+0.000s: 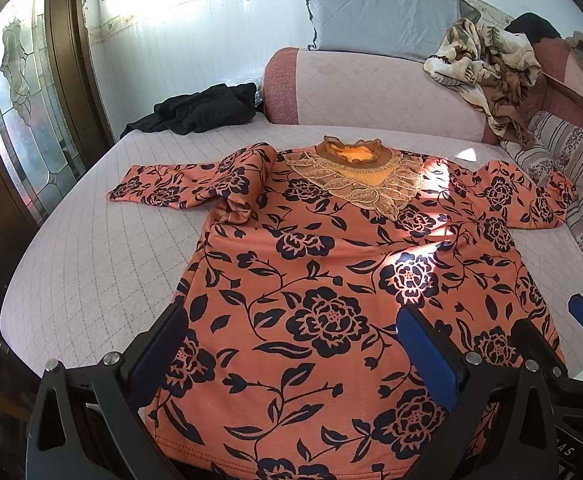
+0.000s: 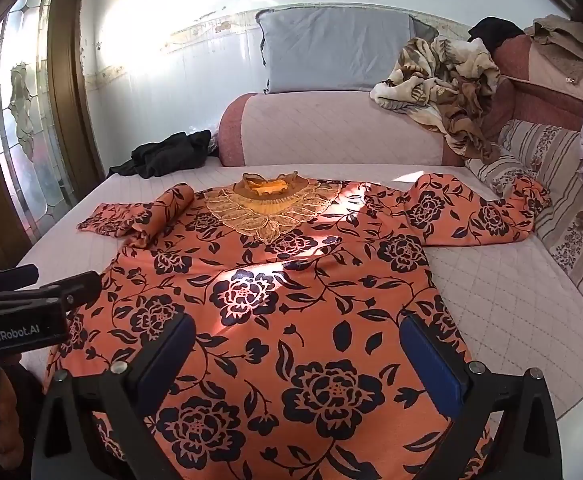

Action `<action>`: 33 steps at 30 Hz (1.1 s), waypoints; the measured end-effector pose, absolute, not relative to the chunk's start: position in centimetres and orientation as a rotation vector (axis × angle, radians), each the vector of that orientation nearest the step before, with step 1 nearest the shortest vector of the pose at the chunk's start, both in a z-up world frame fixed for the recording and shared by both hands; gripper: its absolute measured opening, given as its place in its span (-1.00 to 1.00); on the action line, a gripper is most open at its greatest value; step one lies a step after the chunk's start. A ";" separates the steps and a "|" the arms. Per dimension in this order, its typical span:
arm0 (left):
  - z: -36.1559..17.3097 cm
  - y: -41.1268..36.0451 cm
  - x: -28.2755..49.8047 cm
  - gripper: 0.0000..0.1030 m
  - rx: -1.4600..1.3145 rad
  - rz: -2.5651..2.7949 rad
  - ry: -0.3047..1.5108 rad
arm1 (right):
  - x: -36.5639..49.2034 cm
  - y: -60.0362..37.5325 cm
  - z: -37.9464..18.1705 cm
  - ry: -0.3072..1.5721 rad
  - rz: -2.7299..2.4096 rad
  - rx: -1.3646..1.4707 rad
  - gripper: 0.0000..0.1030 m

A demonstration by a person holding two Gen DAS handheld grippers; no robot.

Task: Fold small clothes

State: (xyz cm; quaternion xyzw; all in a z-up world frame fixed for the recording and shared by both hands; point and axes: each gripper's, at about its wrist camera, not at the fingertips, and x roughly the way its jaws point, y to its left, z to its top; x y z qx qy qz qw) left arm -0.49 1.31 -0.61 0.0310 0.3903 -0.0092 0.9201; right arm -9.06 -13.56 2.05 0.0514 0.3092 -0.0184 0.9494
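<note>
The orange floral top (image 1: 331,264) lies face up and mostly flat across the middle of the bed (image 1: 91,264), its lace collar (image 1: 355,176) toward the upper centre of the frame and its hem at the bottom edge. The sleeve at centre left is partly doubled back on itself; the other reaches to the right edge.

The left tool (image 1: 291,344) hangs over the hem at lower centre, jaws spread wide with nothing between them. The right tool (image 2: 297,356) sits likewise over the hem, also gaping and empty.

The fabric looks like a soft, light knit: limp, prone to sagging and wrinkling when lifted. The lace looks delicate and likely to snag. Better holds would be the 2 hem corners or the shoulder seams, pinching a single layer at the edge.
</note>
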 end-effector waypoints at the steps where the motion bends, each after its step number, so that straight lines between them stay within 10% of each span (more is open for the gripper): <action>1: -0.7 1.3 -0.5 1.00 0.063 -0.018 0.804 | -9.1 -13.6 2.0 0.629 -0.037 0.105 1.00; 33: -1.6 1.4 -0.4 1.00 0.055 -0.033 0.827 | -8.8 -13.4 1.7 0.637 -0.048 0.096 1.00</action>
